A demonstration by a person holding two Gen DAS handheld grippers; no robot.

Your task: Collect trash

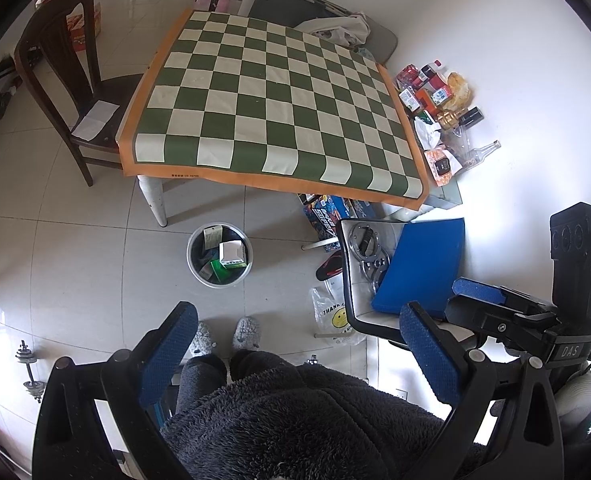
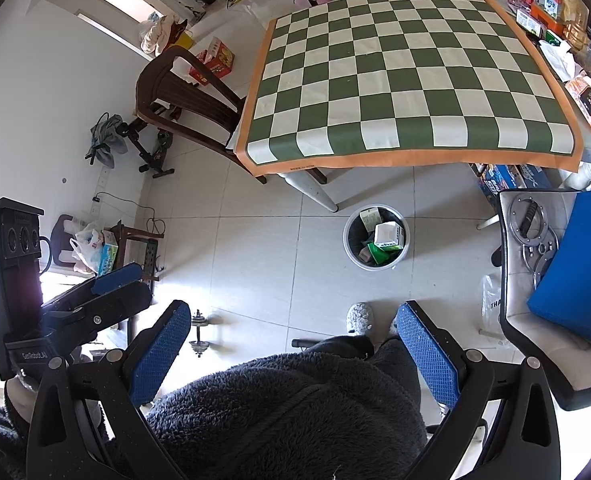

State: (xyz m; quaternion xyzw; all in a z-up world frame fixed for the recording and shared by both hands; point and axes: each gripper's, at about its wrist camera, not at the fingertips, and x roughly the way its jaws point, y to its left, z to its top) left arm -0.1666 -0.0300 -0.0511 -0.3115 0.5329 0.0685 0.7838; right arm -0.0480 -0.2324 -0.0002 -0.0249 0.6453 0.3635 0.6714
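A round grey trash bin (image 1: 219, 255) stands on the tiled floor in front of the table; it holds a white carton (image 1: 232, 255), a green packet and other boxes. It also shows in the right wrist view (image 2: 376, 237). The table has a green-and-white checkered cloth (image 1: 271, 100) with nothing on it. My left gripper (image 1: 299, 344) is open and empty, held high above the person's lap. My right gripper (image 2: 295, 340) is open and empty too, beside the left one (image 2: 115, 280). The right gripper also shows in the left wrist view (image 1: 479, 292).
A pile of packets, boxes and bottles (image 1: 439, 112) lies on a surface at the table's right side. A dark wooden chair (image 1: 67, 76) stands at the left. A white chair with a blue cushion (image 1: 423, 268) is at the right. A dumbbell (image 2: 199, 332) lies on the floor.
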